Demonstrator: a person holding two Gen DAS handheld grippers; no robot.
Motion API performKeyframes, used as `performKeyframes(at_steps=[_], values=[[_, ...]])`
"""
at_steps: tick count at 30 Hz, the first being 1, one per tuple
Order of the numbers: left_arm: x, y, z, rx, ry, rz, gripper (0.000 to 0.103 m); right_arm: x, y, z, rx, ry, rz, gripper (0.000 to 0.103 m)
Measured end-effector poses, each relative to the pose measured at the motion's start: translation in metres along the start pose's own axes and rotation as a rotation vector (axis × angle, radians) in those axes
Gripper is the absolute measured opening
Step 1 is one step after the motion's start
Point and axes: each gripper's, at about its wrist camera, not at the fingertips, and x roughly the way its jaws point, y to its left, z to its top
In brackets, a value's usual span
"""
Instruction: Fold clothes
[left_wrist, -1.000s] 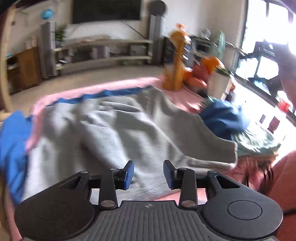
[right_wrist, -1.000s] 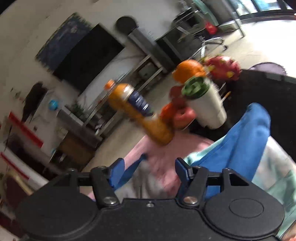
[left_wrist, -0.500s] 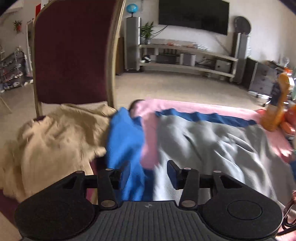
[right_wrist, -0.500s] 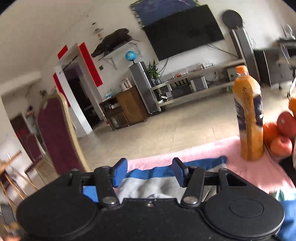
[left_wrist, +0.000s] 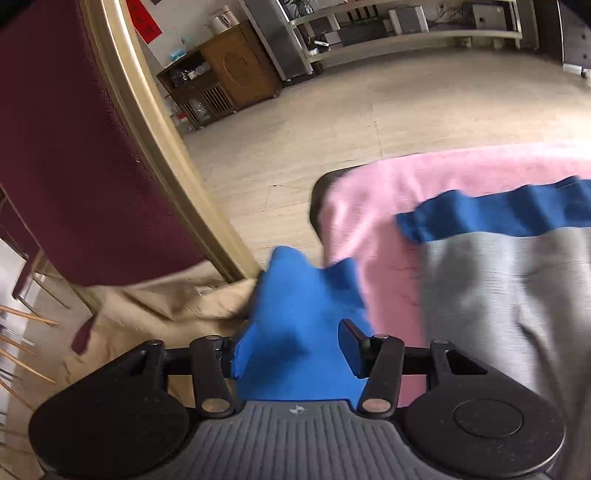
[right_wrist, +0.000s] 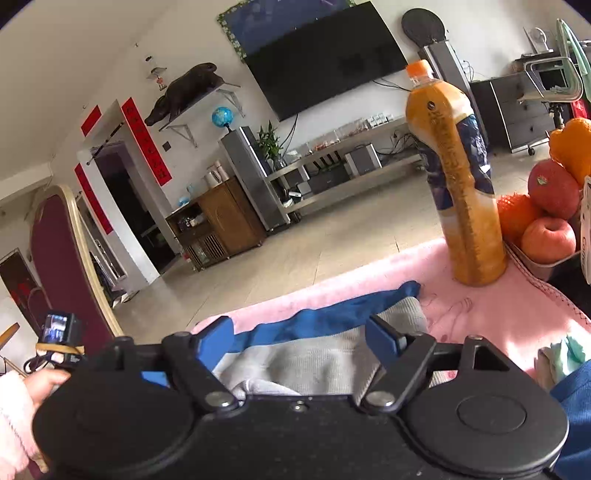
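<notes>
A grey knit garment (left_wrist: 509, 295) with a blue band (left_wrist: 498, 214) lies spread on a pink cloth (left_wrist: 373, 206) covering the table. Its blue sleeve (left_wrist: 295, 302) hangs off the table's left end. My left gripper (left_wrist: 291, 343) hovers over that sleeve, its jaws opening; the blue fabric shows between the fingers and the pads are not pressing it. In the right wrist view my right gripper (right_wrist: 299, 339) stands over the grey garment (right_wrist: 314, 362) and its blue band (right_wrist: 325, 317), jaws opening wide, nothing pinched between them.
A maroon chair (left_wrist: 85, 155) draped with a beige cloth (left_wrist: 155, 310) stands left of the table. An orange juice bottle (right_wrist: 458, 184) and a tray of fruit (right_wrist: 550, 221) stand at the table's far right. A hand in a pink sleeve (right_wrist: 18, 406) shows at lower left.
My left gripper swung left from the grey body to the blue sleeve at the table's end and spread wider. My right gripper rolled level, came over the blue band and spread too.
</notes>
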Motion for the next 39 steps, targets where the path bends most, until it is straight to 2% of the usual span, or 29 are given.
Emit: performKeyframes(at_steps=[1,3,5,6,9,11,12,15,20,22,23,24,25,28,30,35,39], values=[[0.006,0.0,0.0,0.013,0.016,-0.002,0.062,0.001,-0.004,0.001,0.014,0.007,0.003,0.077],[0.019,0.0,0.0,0.041,0.051,-0.009,0.062,0.005,-0.011,0.003,0.06,0.026,0.012,0.077],[0.02,-0.005,0.002,0.043,0.029,0.022,0.055,0.008,-0.016,0.006,0.089,0.041,0.029,0.077],[0.019,-0.009,0.004,0.041,0.02,0.015,0.054,0.006,-0.017,0.006,0.094,0.036,0.026,0.077],[0.015,-0.023,0.013,0.036,-0.006,-0.021,0.059,0.003,-0.017,0.008,0.097,0.015,0.015,0.078],[0.013,-0.032,0.019,0.033,-0.024,-0.045,0.046,0.003,-0.018,0.009,0.099,0.008,0.013,0.078],[0.021,-0.034,0.021,0.017,-0.003,-0.036,0.041,0.004,-0.019,0.009,0.101,0.006,0.011,0.078],[0.043,-0.033,0.026,-0.049,0.037,-0.053,0.042,0.005,-0.021,0.011,0.118,0.009,0.011,0.078],[0.08,-0.043,0.036,-0.066,0.099,-0.034,0.043,0.003,-0.025,0.014,0.142,-0.005,0.01,0.079],[0.085,-0.039,0.035,-0.102,0.097,-0.035,0.042,0.004,-0.028,0.014,0.159,0.006,0.008,0.079],[0.086,-0.037,0.035,-0.122,0.094,-0.036,0.037,0.005,-0.029,0.014,0.166,0.013,0.007,0.079],[0.088,-0.035,0.034,-0.141,0.092,-0.037,0.013,0.007,-0.03,0.014,0.173,0.02,0.007,0.08],[0.087,-0.034,0.034,-0.144,0.095,-0.044,0.004,0.008,-0.031,0.013,0.179,0.028,0.007,0.08],[0.069,-0.032,0.028,-0.117,0.043,-0.052,0.003,0.008,-0.029,0.014,0.175,0.025,0.009,0.08],[0.041,-0.024,0.02,-0.118,-0.023,-0.089,0.003,0.004,-0.025,0.014,0.158,0.007,0.01,0.08],[-0.07,0.019,-0.009,-0.137,-0.248,-0.168,0.003,-0.019,-0.004,0.011,0.173,-0.018,0.019,0.08],[-0.169,0.091,-0.043,-0.17,-0.442,-0.172,0.003,-0.056,0.02,0.001,0.255,-0.093,0.063,0.08]])
